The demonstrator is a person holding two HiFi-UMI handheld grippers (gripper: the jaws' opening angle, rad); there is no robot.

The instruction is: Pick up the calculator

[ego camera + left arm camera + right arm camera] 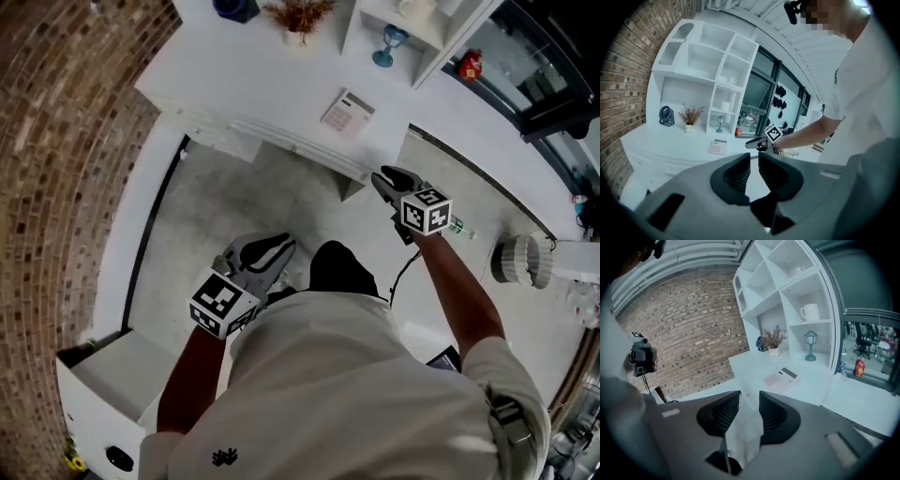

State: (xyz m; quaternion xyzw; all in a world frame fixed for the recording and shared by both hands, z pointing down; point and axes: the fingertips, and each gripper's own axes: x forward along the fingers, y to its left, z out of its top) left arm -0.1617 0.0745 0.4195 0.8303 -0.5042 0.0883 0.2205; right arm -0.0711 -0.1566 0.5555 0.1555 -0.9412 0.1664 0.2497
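Calculator (348, 113) keys too small.

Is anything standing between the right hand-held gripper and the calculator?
Nothing visible does. The calculator lies flat on the white counter, with only bare counter and air between it and the right hand-held gripper, whose jaws stand apart and empty.

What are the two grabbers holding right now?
Nothing. The left gripper and right gripper are both open and empty; the flat white calculator lies on the white desk.
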